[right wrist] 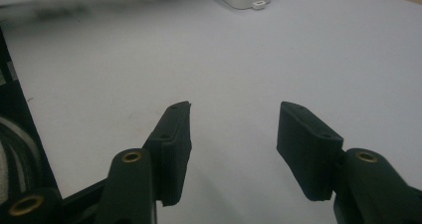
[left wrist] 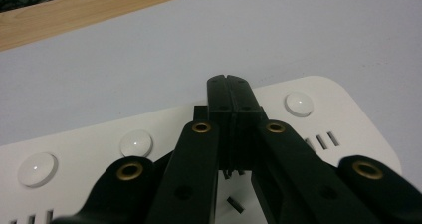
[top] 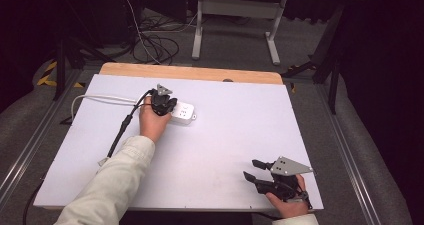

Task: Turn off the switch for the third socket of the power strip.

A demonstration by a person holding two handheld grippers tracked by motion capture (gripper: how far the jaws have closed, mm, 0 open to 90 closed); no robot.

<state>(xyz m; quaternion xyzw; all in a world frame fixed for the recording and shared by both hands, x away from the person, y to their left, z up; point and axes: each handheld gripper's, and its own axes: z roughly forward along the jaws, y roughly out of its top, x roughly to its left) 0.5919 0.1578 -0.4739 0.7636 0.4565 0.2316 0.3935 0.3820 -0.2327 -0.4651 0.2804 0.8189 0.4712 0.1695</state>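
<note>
Table (top: 210,150), power strip (left wrist: 348,119) under closed left claw (left wrist: 230,84); right claw (right wrist: 234,134) agape.

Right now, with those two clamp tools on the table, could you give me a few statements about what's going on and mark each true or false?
1. The left gripper is over the white power strip. True.
2. The left gripper's jaws are spread wide. False: in the left gripper view they are pressed together above the strip.
3. The right gripper holds the power strip. False: it is open, with nothing between its jaws, at the table's near right corner.
4. The strip has round white buttons. True.
5. A white cord runs from the strip toward the table's left edge. True.
</note>
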